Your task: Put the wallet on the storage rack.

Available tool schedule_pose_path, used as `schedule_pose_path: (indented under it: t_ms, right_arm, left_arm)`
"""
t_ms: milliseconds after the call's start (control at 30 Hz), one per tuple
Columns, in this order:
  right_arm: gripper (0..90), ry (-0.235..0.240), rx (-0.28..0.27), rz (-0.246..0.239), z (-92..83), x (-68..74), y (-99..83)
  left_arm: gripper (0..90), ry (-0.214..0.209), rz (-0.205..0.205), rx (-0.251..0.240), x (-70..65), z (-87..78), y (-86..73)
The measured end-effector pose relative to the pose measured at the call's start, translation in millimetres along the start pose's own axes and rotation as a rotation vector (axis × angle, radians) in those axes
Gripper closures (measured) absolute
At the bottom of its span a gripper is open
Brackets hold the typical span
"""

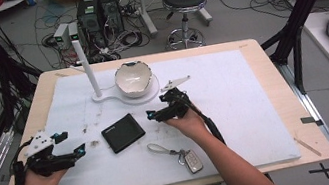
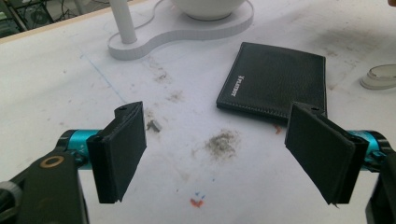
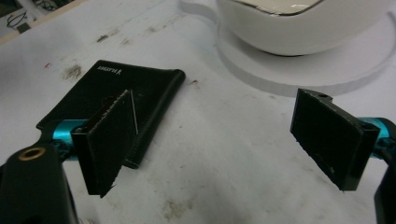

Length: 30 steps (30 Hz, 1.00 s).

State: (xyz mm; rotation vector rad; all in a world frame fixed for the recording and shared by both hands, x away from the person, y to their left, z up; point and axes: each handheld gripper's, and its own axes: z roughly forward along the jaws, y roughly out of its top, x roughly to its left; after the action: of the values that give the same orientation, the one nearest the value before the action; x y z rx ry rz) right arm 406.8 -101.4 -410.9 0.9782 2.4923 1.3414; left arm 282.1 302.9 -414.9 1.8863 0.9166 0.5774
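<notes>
The wallet (image 1: 123,132) lies flat mid-table, between both grippers. The right gripper (image 1: 156,114) hovers just beside its right edge, jaws wide and empty; the left gripper (image 1: 74,153) waits farther off, also spread. Probably the right goes first.

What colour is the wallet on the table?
Black, with small pale lettering; the wallet shows best in the left gripper view.

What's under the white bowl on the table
The white bowl sits on the round end of a flat white stand, whose other end carries an upright post. The stand's surface directly beneath the bowl is covered.
</notes>
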Motion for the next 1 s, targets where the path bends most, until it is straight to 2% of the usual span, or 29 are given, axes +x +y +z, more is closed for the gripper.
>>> schedule_pose_path:
  t_ms: [300,500,600,700,767,800,867,1000]
  right_arm:
    - [16.2,0.08,0.08,-0.015,31.8,17.2,0.8]
    - [16.8,0.108,0.113,-0.032,48.6,23.1,0.9]
    - [16.9,0.123,0.155,-0.04,55.4,26.4,2.9]
    - [27.3,0.132,0.176,-0.061,60.6,32.8,6.8]
    - [27.9,0.123,0.201,-0.075,66.7,37.2,7.0]
    - [31.1,0.124,0.219,-0.085,70.4,37.9,6.3]
    - [32.5,0.13,0.231,-0.069,72.1,38.7,5.5]
    - [42.8,0.158,0.238,-0.054,70.4,36.4,5.5]
  left_arm:
    - [20.6,0.013,-0.001,0.003,-1.6,-8.7,-5.4]
    - [20.6,0.009,0.003,0.005,-2.6,-6.9,-4.8]
    - [20.6,0.008,0.003,0.006,-2.8,-5.9,-4.3]
    - [20.6,0.008,0.004,0.006,-2.8,-5.4,-4.0]
    - [20.6,0.008,0.009,0.01,-3.0,-5.8,-4.0]
    - [20.6,0.01,0.009,0.009,-3.0,-6.0,-4.0]
    - [20.6,0.008,0.006,0.004,-2.9,-6.6,-3.9]
    - [20.6,0.009,0.007,0.007,-2.7,-6.3,-3.8]
